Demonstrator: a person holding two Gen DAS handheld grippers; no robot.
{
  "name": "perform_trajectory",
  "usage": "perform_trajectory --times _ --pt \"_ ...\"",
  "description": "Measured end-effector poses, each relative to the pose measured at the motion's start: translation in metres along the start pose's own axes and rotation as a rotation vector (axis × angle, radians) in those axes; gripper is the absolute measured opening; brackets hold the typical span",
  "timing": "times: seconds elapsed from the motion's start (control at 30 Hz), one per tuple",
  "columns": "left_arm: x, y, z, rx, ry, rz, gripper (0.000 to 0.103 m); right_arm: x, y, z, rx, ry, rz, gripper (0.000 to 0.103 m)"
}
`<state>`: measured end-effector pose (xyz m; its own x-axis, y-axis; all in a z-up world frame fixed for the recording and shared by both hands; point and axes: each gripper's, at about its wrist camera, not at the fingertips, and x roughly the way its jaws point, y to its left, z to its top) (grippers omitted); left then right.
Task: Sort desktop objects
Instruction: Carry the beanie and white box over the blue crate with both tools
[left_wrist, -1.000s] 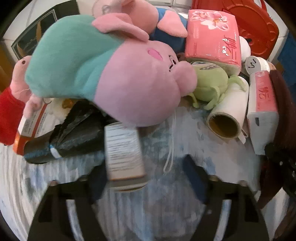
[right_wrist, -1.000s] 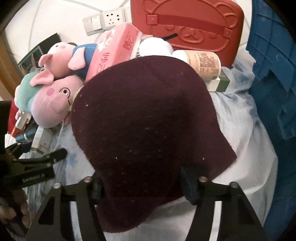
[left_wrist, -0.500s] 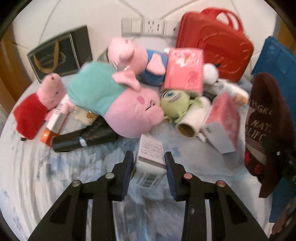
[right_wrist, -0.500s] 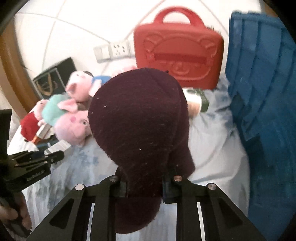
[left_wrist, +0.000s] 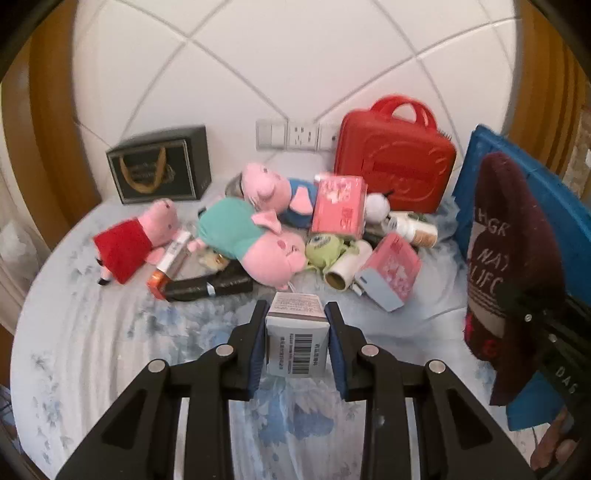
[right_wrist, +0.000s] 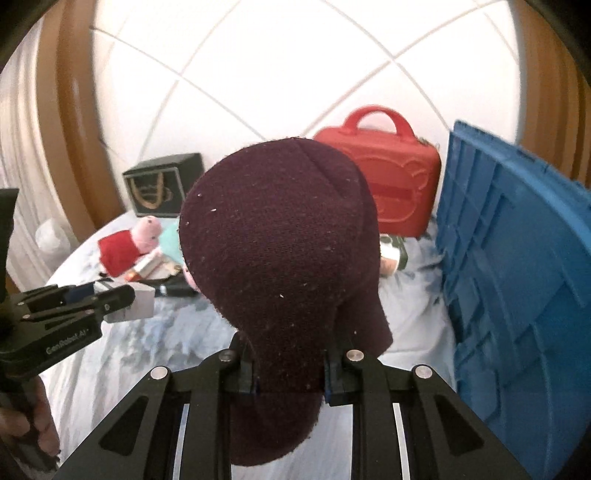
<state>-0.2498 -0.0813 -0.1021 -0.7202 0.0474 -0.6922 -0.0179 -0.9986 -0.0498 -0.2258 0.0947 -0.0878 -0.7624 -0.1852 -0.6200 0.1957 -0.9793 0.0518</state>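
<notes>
My left gripper (left_wrist: 297, 332) is shut on a small white box (left_wrist: 297, 338) with a barcode, held above the flowered cloth. The box also shows in the right wrist view (right_wrist: 138, 302) in the left gripper (right_wrist: 122, 299). My right gripper (right_wrist: 290, 365) is shut on a dark maroon knit hat (right_wrist: 280, 236), held up in the air. The hat shows at the right of the left wrist view (left_wrist: 513, 236) with white letters on it. The hat hides much of the pile in the right wrist view.
A pile lies at the back: pig plush toys (left_wrist: 258, 243), a red-dressed pig (left_wrist: 129, 240), pink tissue packs (left_wrist: 340, 206), a green plush (left_wrist: 325, 247), a paper roll (left_wrist: 343, 269), bottles. A red case (left_wrist: 395, 170), a black box (left_wrist: 159, 170) and a blue crate (right_wrist: 517, 277) stand around.
Both grippers have risen and pulled back from the pile. The left closed on the white box and lifted it. The right lifted the hat off the table.
</notes>
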Motion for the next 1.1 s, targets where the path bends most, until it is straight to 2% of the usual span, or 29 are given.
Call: perform_trajectory --times 0.17,0.3,0.67,0.9,1.1 --pt "-0.045 -0.005 0.001 0.031 -0.078 -0.013 0.030 -0.034 0.016 0.000 -0.020 -0.049 -0.016 0.023" --pt "-0.074 -0.009 0.003 0.066 -0.134 -0.025 0.030 -0.067 0.029 0.004 -0.018 -0.097 -0.068 0.023" --pt "-0.133 -0.033 0.006 0.153 -0.247 -0.182 0.030 -0.154 0.051 0.012 -0.022 -0.225 -0.277 0.023" --pt "-0.160 -0.074 0.014 0.187 -0.315 -0.284 0.030 -0.203 0.029 0.010 0.010 -0.269 -0.396 0.023" --pt "-0.181 -0.141 0.015 0.243 -0.372 -0.362 0.030 -0.247 -0.025 0.008 0.067 -0.330 -0.494 0.023"
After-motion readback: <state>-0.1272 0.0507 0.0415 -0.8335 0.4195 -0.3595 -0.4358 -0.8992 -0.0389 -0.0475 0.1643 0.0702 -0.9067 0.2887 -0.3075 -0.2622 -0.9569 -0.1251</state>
